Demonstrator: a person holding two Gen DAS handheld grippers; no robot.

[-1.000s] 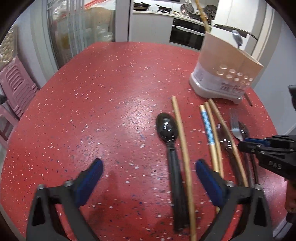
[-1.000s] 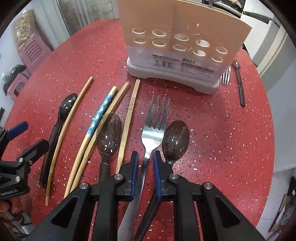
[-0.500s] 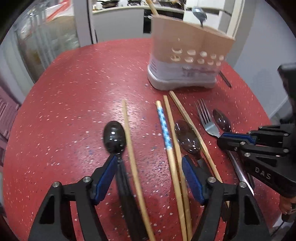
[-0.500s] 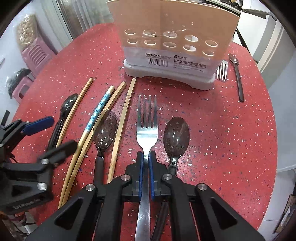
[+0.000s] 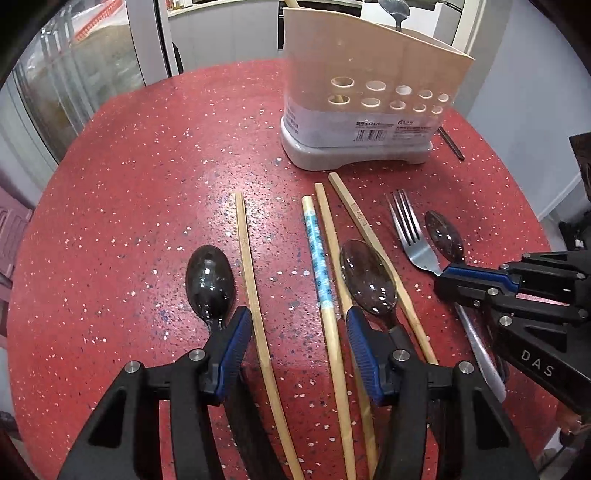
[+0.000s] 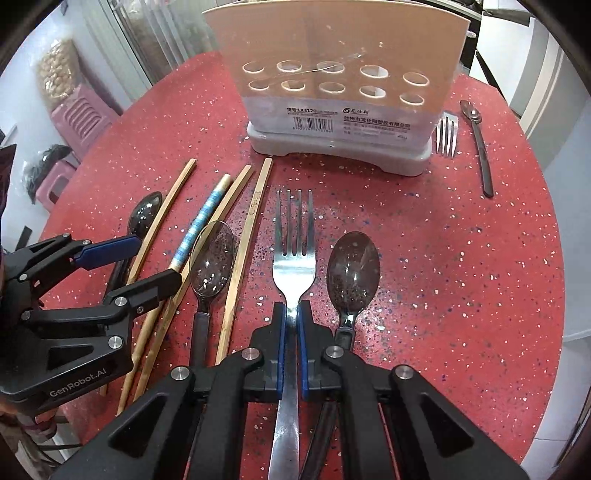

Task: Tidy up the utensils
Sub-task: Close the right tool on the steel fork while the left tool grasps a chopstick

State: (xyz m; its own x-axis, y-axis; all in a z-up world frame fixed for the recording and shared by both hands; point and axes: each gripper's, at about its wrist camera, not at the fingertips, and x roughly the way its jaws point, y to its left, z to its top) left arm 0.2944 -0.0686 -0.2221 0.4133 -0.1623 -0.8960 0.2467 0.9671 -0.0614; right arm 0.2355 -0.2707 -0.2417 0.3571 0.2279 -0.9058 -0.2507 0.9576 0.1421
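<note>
Fork clamped on the red table

The right gripper (image 6: pixel 291 317), angled steeply down, is closed on the fork (image 6: pixel 293 236) neck; tines are pointed at the utensil holder (image 6: pixel 340 110), handle toward the camera.

The left gripper (image 5: pixel 293 328), jaws just narrowing, is held apart around 2 chopsticks (image 5: pixel 255 295).

Home kitchen/dining area: red speckled table (image 5: pixel 147 177), oven & cabinets (image 5: pixel 229 33) behind, pink plastic stools (image 6: pixel 79 118).

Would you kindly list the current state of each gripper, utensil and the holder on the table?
right gripper: jaws shut on the steel fork.
left gripper: jaws open, just been closing, straddling chopsticks.
black spoons: lying flat on the table.
utensil holder: upright, a spoon and a stick inside.
</note>
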